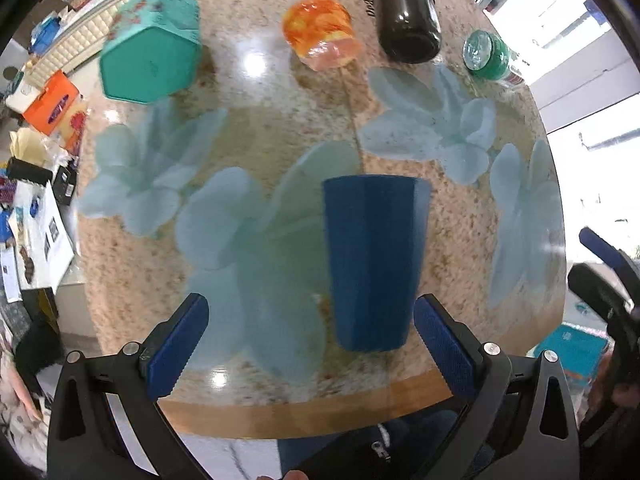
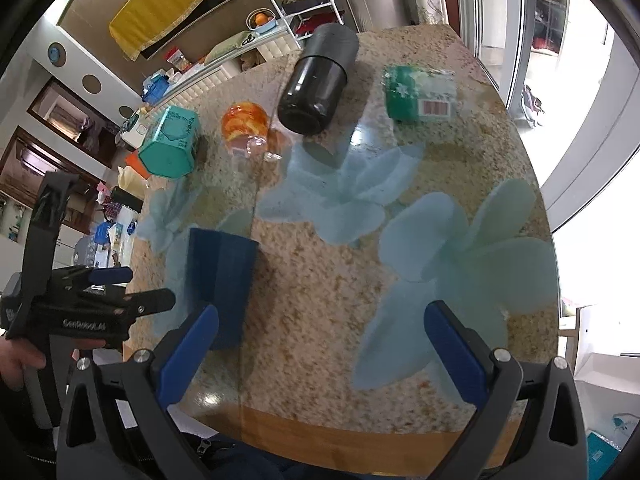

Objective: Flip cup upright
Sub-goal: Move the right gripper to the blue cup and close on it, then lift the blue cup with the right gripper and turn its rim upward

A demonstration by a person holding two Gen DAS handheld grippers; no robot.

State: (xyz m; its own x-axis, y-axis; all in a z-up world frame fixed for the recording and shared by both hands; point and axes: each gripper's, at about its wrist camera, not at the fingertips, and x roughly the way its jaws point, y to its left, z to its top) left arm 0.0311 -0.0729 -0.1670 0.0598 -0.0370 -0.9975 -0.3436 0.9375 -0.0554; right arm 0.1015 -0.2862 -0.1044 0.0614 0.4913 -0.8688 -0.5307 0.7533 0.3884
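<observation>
A dark blue faceted cup (image 1: 374, 260) lies on its side on the round table, wide rim pointing away, narrow base toward me. It also shows in the right wrist view (image 2: 222, 280) at the left. My left gripper (image 1: 312, 344) is open and empty, just short of the cup's base, with the base between the lines of its fingers. My right gripper (image 2: 320, 356) is open and empty above the table's near edge, to the right of the cup. The left gripper's body shows at the left of the right wrist view (image 2: 88, 308).
The round table (image 1: 280, 404) has a speckled top with pale blue flowers and a wooden rim. At the back lie a teal hexagonal box (image 1: 150, 46), an orange cup (image 1: 320, 32), a black cylinder (image 1: 406, 12) and a green cup (image 1: 490, 56). Cluttered shelves stand beyond.
</observation>
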